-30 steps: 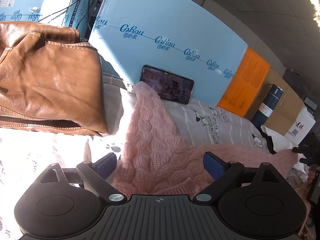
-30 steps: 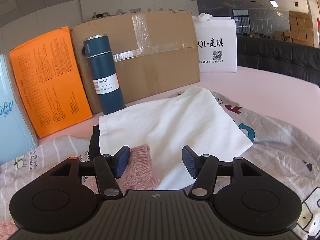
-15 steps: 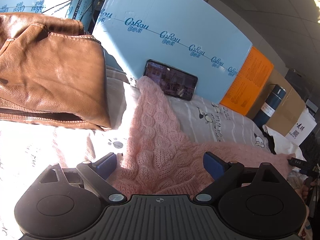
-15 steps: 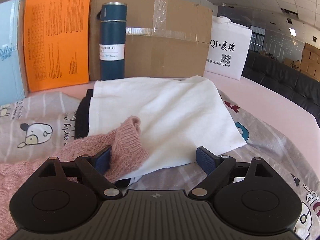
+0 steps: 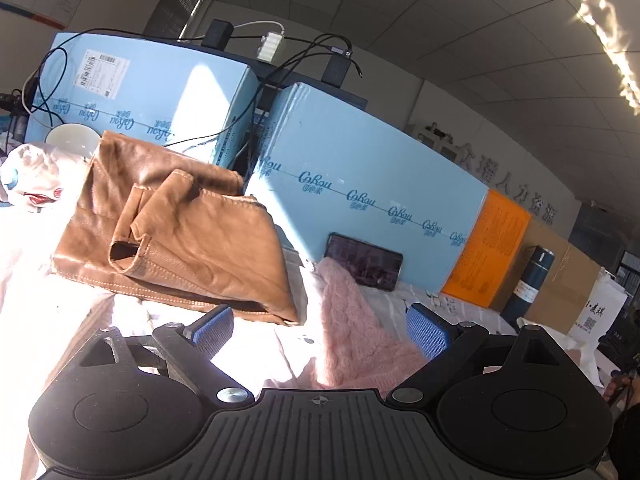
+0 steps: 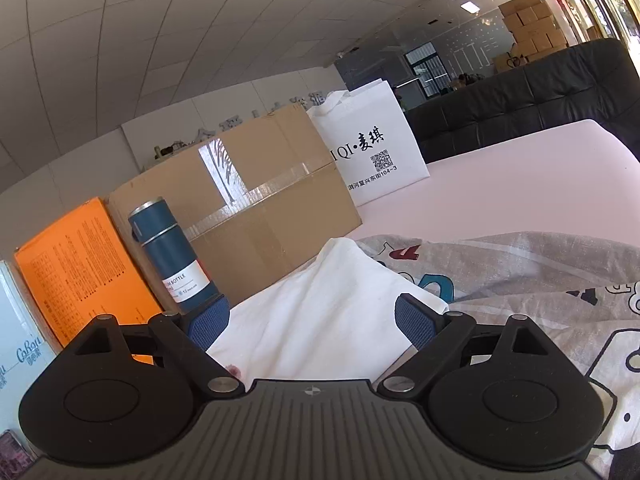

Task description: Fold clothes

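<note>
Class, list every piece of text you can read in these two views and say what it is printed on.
"CoRou", repeated: blue boxes.
"QI·麦琪", "104-3", QR code: white bag.
"BOTTLE": teal flask label; rest too small.
Orange box print: too small.
Shipping label: unreadable.
Wall characters: blurred.

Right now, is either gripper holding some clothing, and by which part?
Nothing is held. The left gripper is open above the pink sweater, and the right gripper is open above the white garment.
</note>
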Demonstrator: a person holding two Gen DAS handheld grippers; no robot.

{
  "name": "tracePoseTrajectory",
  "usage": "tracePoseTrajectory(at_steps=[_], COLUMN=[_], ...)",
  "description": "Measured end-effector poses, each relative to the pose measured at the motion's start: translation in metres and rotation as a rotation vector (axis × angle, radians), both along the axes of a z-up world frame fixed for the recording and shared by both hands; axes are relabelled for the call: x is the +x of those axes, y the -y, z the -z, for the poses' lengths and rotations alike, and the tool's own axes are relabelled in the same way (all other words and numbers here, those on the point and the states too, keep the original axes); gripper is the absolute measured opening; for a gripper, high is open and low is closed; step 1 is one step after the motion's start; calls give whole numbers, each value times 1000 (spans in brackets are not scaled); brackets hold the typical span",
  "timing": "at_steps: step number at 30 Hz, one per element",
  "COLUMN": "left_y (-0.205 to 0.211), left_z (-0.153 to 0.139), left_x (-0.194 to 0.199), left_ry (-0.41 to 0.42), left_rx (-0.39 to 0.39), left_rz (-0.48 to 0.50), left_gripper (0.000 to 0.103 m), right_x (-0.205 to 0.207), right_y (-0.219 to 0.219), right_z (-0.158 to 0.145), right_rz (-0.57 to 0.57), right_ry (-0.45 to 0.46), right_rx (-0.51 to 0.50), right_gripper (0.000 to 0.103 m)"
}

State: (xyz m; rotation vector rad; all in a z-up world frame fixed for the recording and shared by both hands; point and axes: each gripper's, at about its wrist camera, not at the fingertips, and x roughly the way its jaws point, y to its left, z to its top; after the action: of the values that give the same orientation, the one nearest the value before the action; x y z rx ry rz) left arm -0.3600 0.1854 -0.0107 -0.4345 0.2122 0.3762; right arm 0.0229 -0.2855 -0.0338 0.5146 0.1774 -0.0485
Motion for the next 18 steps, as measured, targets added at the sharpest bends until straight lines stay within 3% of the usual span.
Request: tracePoseTrajectory(at_steps=[3, 5, 8, 12, 15, 17, 18], left_y=[5, 12, 20, 28, 43, 57, 64], left_z=[10, 15, 13, 17, 30, 39, 43], left_x=[-27, -35, -40, -41, -36, -30, -29], left_ry=[10, 18, -5, -102, -172, -220, -233], left_rx=[-78, -107, -54, -35, -28, 8, 33], left_rz=[4, 31, 69, 115, 188, 230, 253], left_gripper=[95, 95, 95, 95, 94, 76, 51], right_x=[-15, -34, -69, -103, -125, -131, -131], right_y=[-4, -14, -48, -107, -138, -151, -154], right_z=[-11, -24, -39, -47, -43, -39, -38], right_rz=[-72, -227, -576, -944, -1074, -1073, -1061], right_ry=[32, 65, 107, 105, 128, 119, 110], right_rx=[42, 104, 165, 74, -11, -64, -80], right_gripper=[89, 89, 90, 89, 90, 90, 90])
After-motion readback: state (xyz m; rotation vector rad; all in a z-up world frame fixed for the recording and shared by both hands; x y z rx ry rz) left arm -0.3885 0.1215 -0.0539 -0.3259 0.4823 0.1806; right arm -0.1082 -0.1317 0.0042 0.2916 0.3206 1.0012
